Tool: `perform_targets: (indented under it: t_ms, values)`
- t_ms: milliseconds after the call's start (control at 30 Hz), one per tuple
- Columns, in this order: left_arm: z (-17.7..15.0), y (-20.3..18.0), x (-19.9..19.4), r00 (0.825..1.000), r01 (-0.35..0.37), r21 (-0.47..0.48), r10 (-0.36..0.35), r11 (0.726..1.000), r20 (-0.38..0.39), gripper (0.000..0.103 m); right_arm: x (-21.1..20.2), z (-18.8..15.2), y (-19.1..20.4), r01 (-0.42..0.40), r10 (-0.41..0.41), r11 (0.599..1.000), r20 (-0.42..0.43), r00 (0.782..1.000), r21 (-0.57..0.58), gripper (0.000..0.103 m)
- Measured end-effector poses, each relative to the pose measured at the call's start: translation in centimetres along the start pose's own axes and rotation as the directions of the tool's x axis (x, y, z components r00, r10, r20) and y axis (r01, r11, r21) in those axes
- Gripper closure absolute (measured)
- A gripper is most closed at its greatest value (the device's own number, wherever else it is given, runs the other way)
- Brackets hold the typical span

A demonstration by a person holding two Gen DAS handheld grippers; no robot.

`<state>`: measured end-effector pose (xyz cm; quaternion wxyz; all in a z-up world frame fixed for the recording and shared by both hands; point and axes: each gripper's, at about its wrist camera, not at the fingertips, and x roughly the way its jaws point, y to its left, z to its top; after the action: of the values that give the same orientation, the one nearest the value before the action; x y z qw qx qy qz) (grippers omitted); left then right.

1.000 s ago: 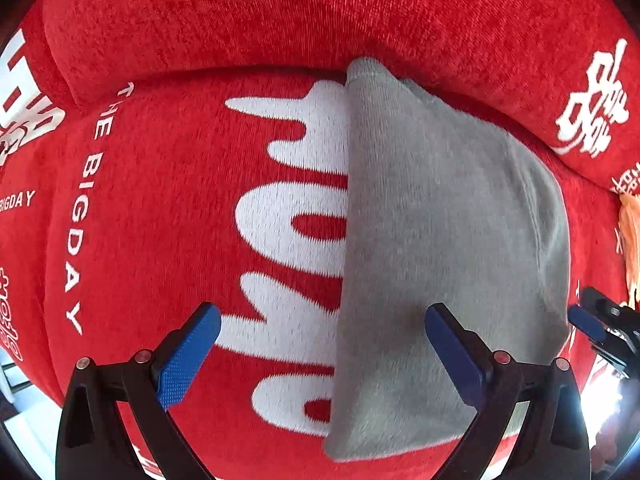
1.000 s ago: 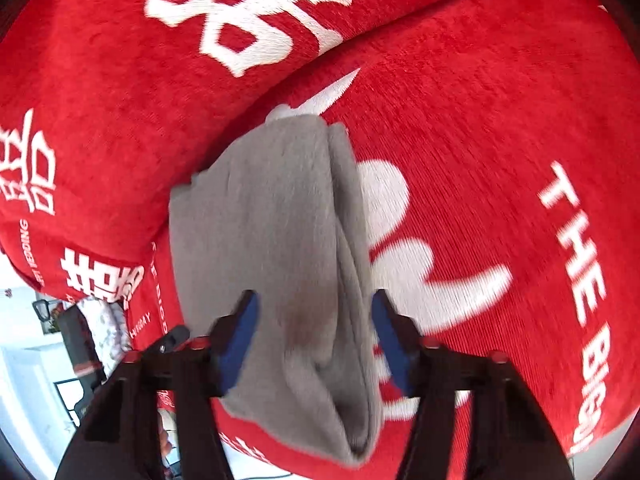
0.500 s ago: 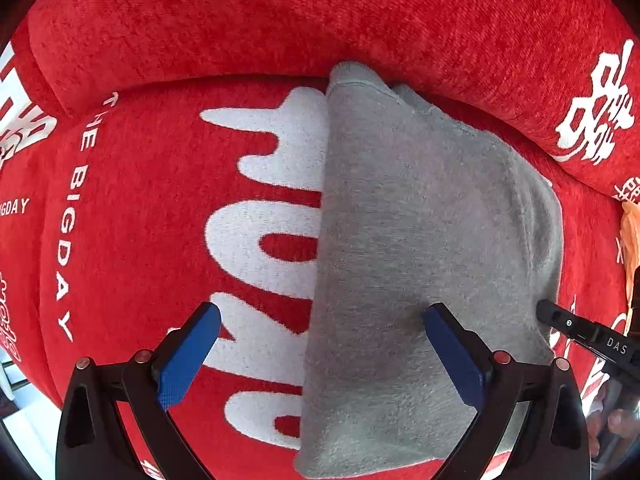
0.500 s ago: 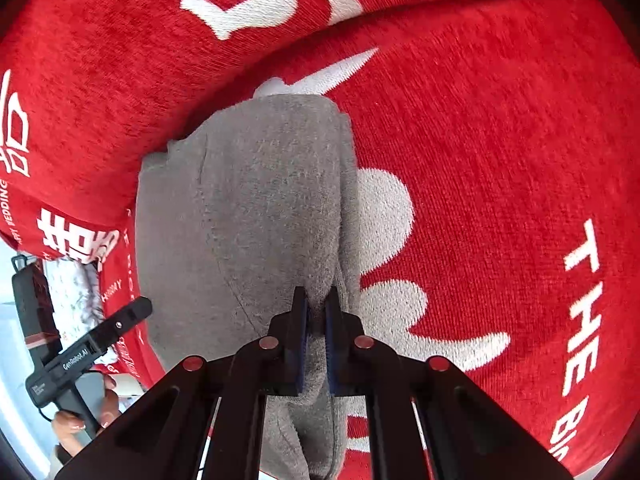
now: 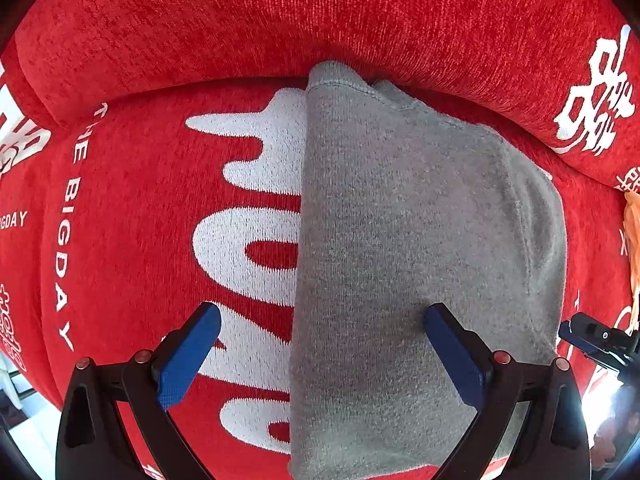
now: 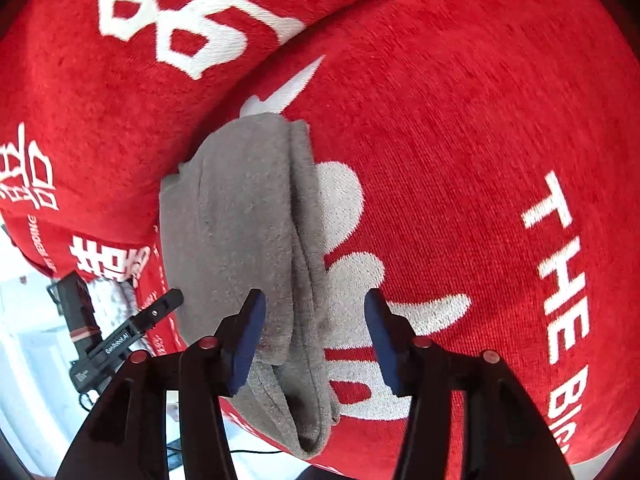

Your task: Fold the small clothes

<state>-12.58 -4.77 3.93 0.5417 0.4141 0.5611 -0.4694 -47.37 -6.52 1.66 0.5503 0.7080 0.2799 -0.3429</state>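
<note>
A grey knit garment (image 5: 420, 248) lies folded in a long strip on the red sofa seat (image 5: 140, 220), its far end against the backrest. My left gripper (image 5: 320, 354) is open and empty, hovering over the garment's left folded edge. In the right wrist view the same garment (image 6: 240, 232) shows its stacked layered edge on the right. My right gripper (image 6: 316, 338) is open and straddles that layered edge near the seat front; nothing is gripped.
The red backrest cushion (image 5: 320, 20) with white characters rises behind the garment. White lettering covers the seat (image 6: 560, 264). An orange cloth (image 5: 632, 248) lies at the far right. The other gripper shows at each view's edge (image 6: 120, 340). The seat's front edge is close below.
My right gripper was shut on the garment's layered edge half a second ago and has opened, letting it go. The left gripper stays open and has shifted slightly.
</note>
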Motion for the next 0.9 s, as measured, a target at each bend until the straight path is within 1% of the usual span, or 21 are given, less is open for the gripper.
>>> perform_targets:
  t_ms: [100,167,233,333,400,467,500,567,667,700,833,900]
  values:
    - [0.5,-0.1,0.3,1.000,0.002,0.009,-0.001,1.000,-0.007,0.001,0.3,0.1,-0.2,-0.025,0.025,1.000,-0.001,1.000,0.017,0.041]
    - [0.8,-0.4,0.6,1.000,0.012,0.012,-0.012,1.000,-0.011,0.001,0.6,0.2,-0.1,-0.049,0.049,0.999,-0.003,0.999,0.021,0.040]
    - [1.3,-0.3,0.8,0.999,0.034,0.015,-0.034,0.999,-0.014,0.001,1.0,0.3,0.2,-0.066,0.067,0.998,-0.014,0.998,0.019,0.039]
    - [2.0,0.5,0.8,0.996,0.084,0.033,-0.084,0.996,-0.001,0.001,1.8,0.6,0.7,-0.082,0.082,0.997,-0.032,0.996,0.006,0.036]
    - [2.8,1.2,1.0,0.993,0.121,0.048,-0.121,0.992,0.003,0.001,1.9,0.9,0.6,-0.090,0.090,0.996,-0.041,0.995,-0.001,0.035]
    - [3.5,2.0,1.9,0.981,0.194,0.045,-0.193,0.980,-0.032,0.001,2.3,1.2,0.2,-0.107,0.106,0.994,-0.050,0.993,0.000,0.035]
    - [3.8,2.2,2.5,0.971,0.233,0.039,-0.231,0.972,-0.058,0.001,2.6,1.5,0.0,-0.120,0.120,0.993,-0.058,0.991,0.003,0.035]
    - [4.1,2.2,3.9,0.945,0.313,0.032,-0.308,0.949,-0.110,0.001,3.3,1.9,-0.4,-0.162,0.162,0.987,-0.078,0.984,0.007,0.035]
    - [4.4,1.7,5.4,0.916,0.382,0.033,-0.374,0.924,-0.143,0.001,4.0,2.5,-0.4,-0.216,0.213,0.976,-0.103,0.972,-0.011,0.035]
    - [4.6,1.5,5.8,0.909,0.397,0.026,-0.389,0.918,-0.147,0.001,4.2,2.7,-0.2,-0.230,0.226,0.973,-0.114,0.967,-0.023,0.035]
    - [5.3,0.1,6.2,0.907,0.410,0.049,-0.401,0.911,-0.128,0.001,5.6,3.3,1.4,-0.265,0.252,0.962,-0.152,0.956,-0.071,0.033]
    - [5.3,-0.8,6.4,0.919,0.384,0.057,-0.375,0.922,-0.123,0.001,6.5,3.6,2.0,-0.291,0.276,0.954,-0.166,0.947,-0.075,0.033]
